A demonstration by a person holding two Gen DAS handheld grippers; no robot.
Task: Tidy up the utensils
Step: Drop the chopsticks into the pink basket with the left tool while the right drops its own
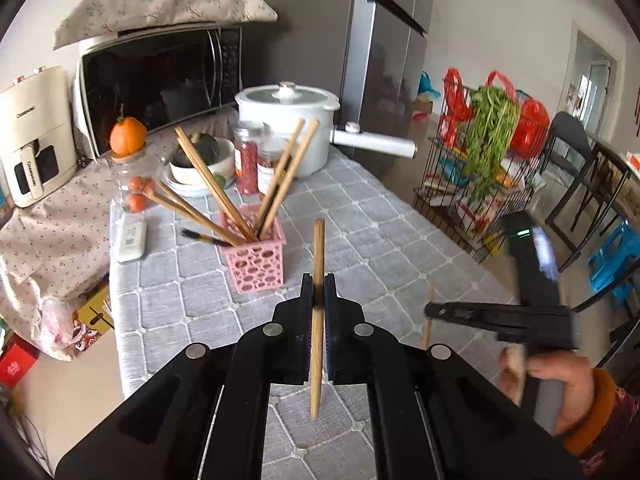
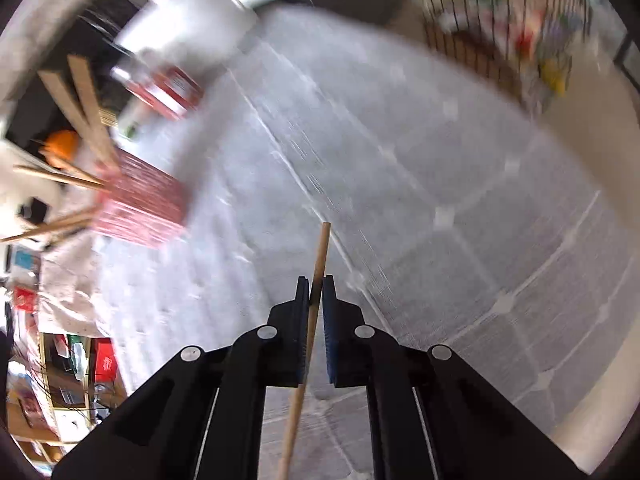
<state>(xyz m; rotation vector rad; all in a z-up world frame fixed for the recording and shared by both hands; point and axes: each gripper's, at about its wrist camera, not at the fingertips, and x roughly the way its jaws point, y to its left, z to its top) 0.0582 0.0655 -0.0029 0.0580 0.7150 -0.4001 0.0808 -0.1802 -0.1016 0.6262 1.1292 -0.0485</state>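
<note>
Between left gripper (image 1: 319, 285) pads, clamped tight: wooden chopstick (image 1: 318, 248), near upright, top end above the fingertips, lower end hanging below the jaws over grey quilted tablecloth (image 1: 384, 216). Just beyond, on the cloth: pink perforated basket (image 1: 256, 258) w/ approx. six more chopsticks (image 1: 212, 184) fanned out, leaning left & right. Dark brush-like item lying at basket's left edge.

At right of left-wrist view: right gripper (image 1: 430, 312), seen side-on, blurred, gripped by person's hand (image 1: 560, 384) in orange-cuffed sleeve; thin wooden stick crossing its tip.

From right-wrist view: right gripper (image 2: 316, 284) closed on second chopstick (image 2: 320, 252), tilted slightly, tip past the fingers, tail running down out of frame. Heavy motion blur; pink basket (image 2: 144, 204) at left, well apart.

Behind basket: two red-filled jars (image 1: 248, 160), bowl of dark veg (image 1: 204, 160), white lidded pot (image 1: 288, 120) w/ long handle, tomatoes, white remote (image 1: 132, 238). Farther back: microwave (image 1: 160, 80) under floral pillow, cream air fryer (image 1: 34, 136), orange fruit (image 1: 127, 134). Right of table: wire rack (image 1: 472, 184) w/ greens & red bags.
</note>
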